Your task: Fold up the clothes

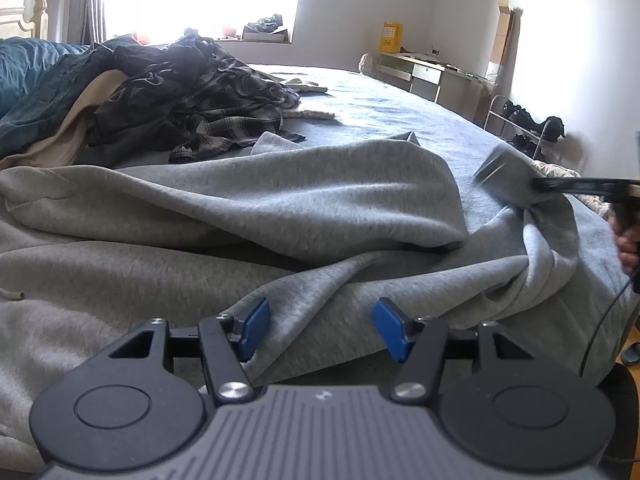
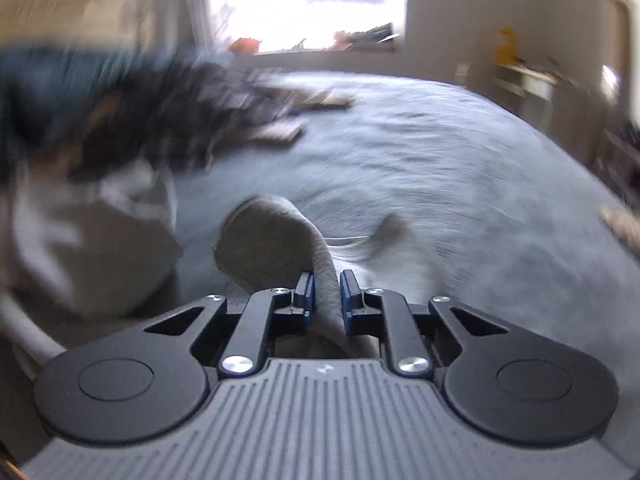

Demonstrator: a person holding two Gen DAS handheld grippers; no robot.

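We see the grey sweatshirt (image 1: 248, 216) spread rumpled across the bed (image 1: 400, 108), near the plaid pile (image 1: 200, 96). Left tool (image 1: 320, 330) hovers at the sweatshirt's near hem, jaws wide, gripping nothing. Right tool (image 2: 327, 300) is clamped narrow on a sweatshirt fold, lifted off the bed.

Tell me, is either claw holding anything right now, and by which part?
The right claw pinches a fold at the edge of the grey sweatshirt, lifted off the bed. The left claw is open over the same cloth, gripping nothing.
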